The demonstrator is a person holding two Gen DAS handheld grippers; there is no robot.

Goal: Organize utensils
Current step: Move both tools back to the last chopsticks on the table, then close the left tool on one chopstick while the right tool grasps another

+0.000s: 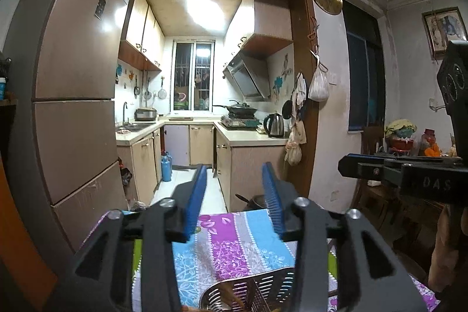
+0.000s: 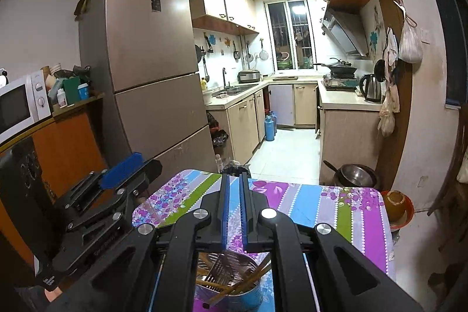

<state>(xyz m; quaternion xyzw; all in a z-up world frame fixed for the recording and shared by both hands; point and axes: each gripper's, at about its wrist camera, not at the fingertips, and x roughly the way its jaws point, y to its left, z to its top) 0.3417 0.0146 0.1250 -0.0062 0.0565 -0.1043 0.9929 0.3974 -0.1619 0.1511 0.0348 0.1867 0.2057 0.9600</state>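
Hovering: both tongs hang over the near part of the worktop [image 2: 336, 203], which wears a flowered striped cloth; neither touches a utensil.
Left tongs [image 1: 234, 195]: jaws apart, nothing between them, the blue pads aimed across the worktop toward the kitchen; likely readied for a pick.
Right tongs [image 2: 235, 206]: blue pads drawn together with only a sliver showing between, empty, tipped a little downward over the round holder.
Round holder [image 2: 234, 294]: a metal pot by the near edge, crowded with chopsticks [image 2: 248, 281] and a slotted spatula [image 2: 225, 265], so the sorting appears barely begun.
Axis: the chopsticks lean, long axes slanting from lower left to upper right; the spatula blade lies tilted across them.
Perforated caddy [image 1: 257, 291]: also by the near edge; its contents cannot be told.
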